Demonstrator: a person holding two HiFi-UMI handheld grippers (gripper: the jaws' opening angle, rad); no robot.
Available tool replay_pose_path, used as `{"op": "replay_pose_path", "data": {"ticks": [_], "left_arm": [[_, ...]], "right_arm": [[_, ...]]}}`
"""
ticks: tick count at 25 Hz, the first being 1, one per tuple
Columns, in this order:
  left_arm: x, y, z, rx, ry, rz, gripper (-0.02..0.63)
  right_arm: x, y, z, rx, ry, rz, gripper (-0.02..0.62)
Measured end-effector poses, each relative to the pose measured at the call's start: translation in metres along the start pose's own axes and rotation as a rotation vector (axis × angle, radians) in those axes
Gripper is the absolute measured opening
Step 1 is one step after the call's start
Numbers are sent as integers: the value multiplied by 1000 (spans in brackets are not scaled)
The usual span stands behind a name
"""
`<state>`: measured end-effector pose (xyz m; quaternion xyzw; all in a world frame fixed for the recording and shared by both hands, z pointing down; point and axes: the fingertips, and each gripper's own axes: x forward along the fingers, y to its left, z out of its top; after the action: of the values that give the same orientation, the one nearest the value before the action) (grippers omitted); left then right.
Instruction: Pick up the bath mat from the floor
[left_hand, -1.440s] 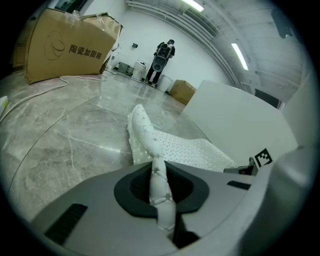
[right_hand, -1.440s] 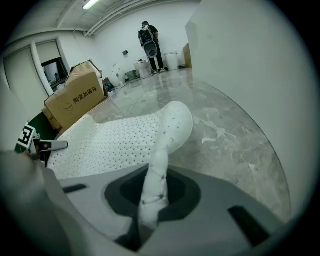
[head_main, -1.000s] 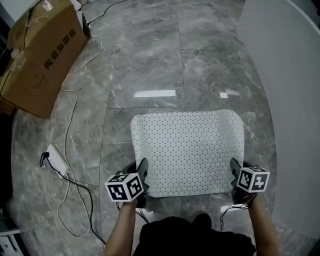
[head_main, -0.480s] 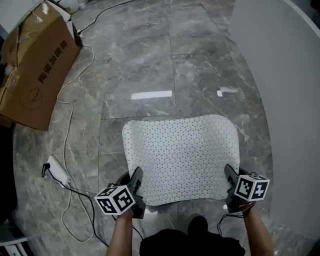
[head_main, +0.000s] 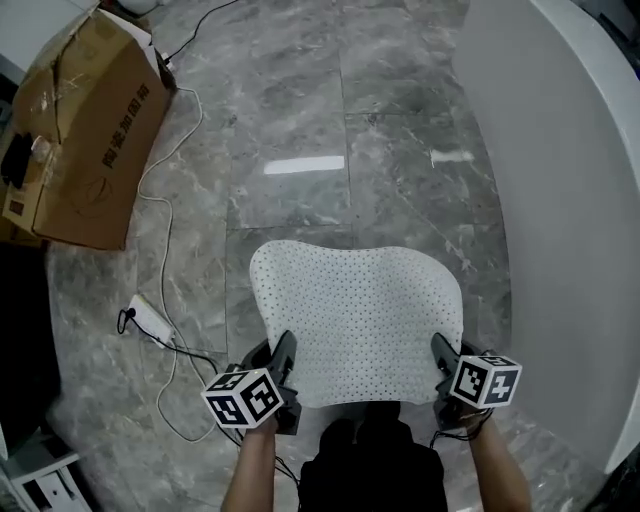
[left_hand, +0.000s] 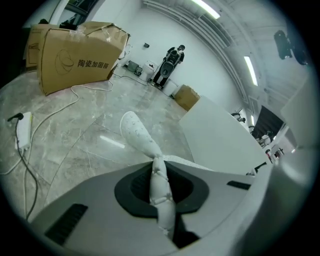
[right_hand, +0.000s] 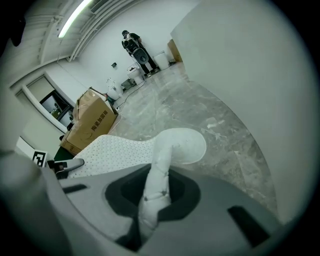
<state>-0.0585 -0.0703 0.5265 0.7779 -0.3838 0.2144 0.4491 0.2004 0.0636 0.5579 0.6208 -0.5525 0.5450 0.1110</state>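
The white bath mat, dotted with small holes, hangs between both grippers above the grey marble floor, its far edge sagging. My left gripper is shut on the mat's near left corner; in the left gripper view the pinched mat edge runs up between the jaws. My right gripper is shut on the near right corner, and the right gripper view shows the mat clamped and curling away beyond the jaws.
A brown cardboard box lies at the upper left. A white power strip and its cables trail over the floor at left. A white curved wall bounds the right side. A person stands far off.
Both grippers have risen with the mat's near corners in them. The mat has come up off the floor and now looks narrower and more bowed.
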Motion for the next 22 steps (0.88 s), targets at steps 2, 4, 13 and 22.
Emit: {"op": "replay_pose_path", "data": {"ticks": [2, 4, 13, 22], "left_arm": [[-35, -20, 19, -13, 4, 1, 23], [-70, -43, 40, -26, -1, -1, 23], [-228, -159, 141, -25, -57, -36, 23], [-318, -247, 221, 32, -158, -71, 23]], "right_arm": [[-38, 24, 13, 14, 7, 2, 25], [-78, 48, 28, 23, 7, 8, 25], [-256, 156, 96, 12, -52, 61, 25], [-368, 226, 168, -49, -164, 129, 25]]}}
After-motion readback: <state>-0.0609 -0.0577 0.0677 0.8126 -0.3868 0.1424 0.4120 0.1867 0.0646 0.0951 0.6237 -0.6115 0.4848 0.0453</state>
